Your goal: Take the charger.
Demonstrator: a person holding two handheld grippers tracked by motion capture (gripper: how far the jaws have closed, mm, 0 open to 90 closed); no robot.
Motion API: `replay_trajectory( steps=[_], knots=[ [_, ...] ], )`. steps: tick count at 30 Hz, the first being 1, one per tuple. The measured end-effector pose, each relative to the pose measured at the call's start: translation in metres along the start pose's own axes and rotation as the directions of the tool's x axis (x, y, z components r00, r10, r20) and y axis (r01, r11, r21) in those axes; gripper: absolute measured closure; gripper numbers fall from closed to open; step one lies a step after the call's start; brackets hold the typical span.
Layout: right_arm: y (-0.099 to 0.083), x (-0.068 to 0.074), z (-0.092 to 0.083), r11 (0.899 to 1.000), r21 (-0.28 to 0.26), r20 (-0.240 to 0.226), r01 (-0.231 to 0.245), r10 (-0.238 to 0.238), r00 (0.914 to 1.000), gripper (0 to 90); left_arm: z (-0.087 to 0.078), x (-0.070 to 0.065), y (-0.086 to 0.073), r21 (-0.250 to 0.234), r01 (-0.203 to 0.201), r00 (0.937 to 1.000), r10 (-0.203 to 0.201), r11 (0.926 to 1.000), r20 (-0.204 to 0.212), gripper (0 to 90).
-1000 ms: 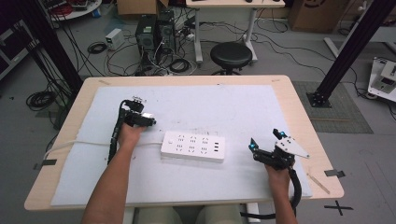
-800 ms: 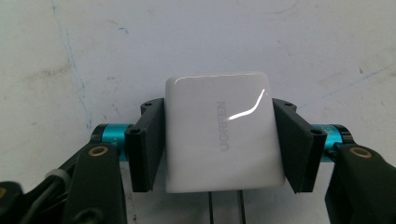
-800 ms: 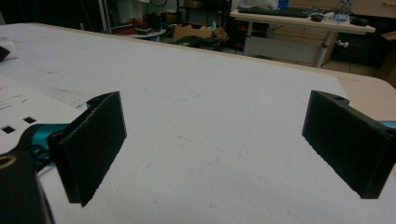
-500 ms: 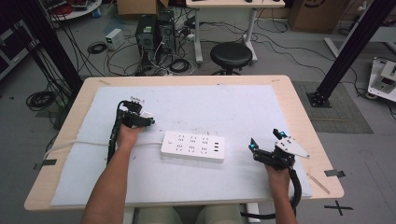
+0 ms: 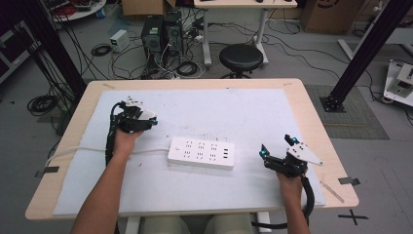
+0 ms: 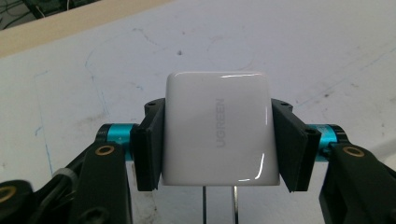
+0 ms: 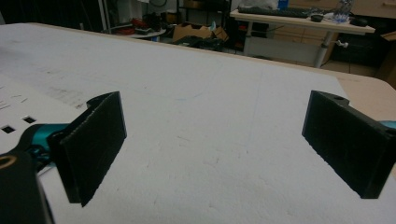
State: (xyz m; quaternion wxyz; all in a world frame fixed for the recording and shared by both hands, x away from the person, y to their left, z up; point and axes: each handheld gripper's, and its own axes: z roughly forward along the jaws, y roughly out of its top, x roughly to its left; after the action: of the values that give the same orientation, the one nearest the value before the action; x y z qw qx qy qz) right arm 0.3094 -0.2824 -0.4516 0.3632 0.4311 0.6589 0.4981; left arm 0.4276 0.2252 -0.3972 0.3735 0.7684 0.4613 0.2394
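A white UGREEN charger block (image 6: 217, 128) sits squarely between the black pads (image 6: 149, 144) of my left gripper (image 6: 218, 135), which is shut on it. Two metal prongs hang down from it above the white mat. In the high view the left gripper (image 5: 147, 119) is held over the mat's left part, to the left of and beyond a white power strip (image 5: 201, 152). My right gripper (image 5: 275, 145) rests low at the right of the strip, jaws open and nothing between them (image 7: 224, 140). The strip's corner (image 7: 14, 116) shows at the left of the right gripper view.
A white mat (image 5: 243, 112) covers most of the wooden table (image 5: 311, 122). The strip's white cable (image 5: 73, 152) runs off to the left edge. Behind the table are a black stool (image 5: 241, 56), computer towers and floor cables.
My left gripper has lifted a little off the mat and shifted slightly with the charger in it. The right gripper and the power strip have stayed put.
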Motion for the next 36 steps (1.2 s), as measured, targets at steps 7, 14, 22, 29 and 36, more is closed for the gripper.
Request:
replay_trajectory(
  steps=[7,14,22,29,36],
  knots=[
    [0.000,0.000,0.000,1.000,-0.002,0.002,0.002,-0.002,1.0000,6.3,-0.019,-0.003,-0.002,-0.099,-0.010,0.9989,0.014,0.9950,0.044,42.6],
    [0.000,0.000,0.000,1.000,0.001,0.000,0.000,0.000,1.0000,6.3,-0.039,-0.007,-0.005,-0.189,-0.009,0.9960,0.025,0.9819,0.085,42.6],
    [0.000,0.000,0.000,1.000,0.001,-0.001,0.001,-0.001,1.0000,6.3,-0.059,-0.012,-0.013,-0.263,-0.005,0.9929,0.036,0.9649,0.114,42.5],
    [0.000,0.001,0.000,1.000,0.000,-0.003,0.010,-0.010,0.9999,6.3,-0.076,-0.019,-0.023,-0.313,0.013,0.9921,0.027,0.9495,0.122,42.5],
    [0.000,0.001,0.000,1.000,0.005,-0.003,0.008,-0.008,1.0000,6.3,-0.089,-0.027,-0.026,-0.350,-0.008,0.9893,0.058,0.9367,0.134,42.5]
  ],
)
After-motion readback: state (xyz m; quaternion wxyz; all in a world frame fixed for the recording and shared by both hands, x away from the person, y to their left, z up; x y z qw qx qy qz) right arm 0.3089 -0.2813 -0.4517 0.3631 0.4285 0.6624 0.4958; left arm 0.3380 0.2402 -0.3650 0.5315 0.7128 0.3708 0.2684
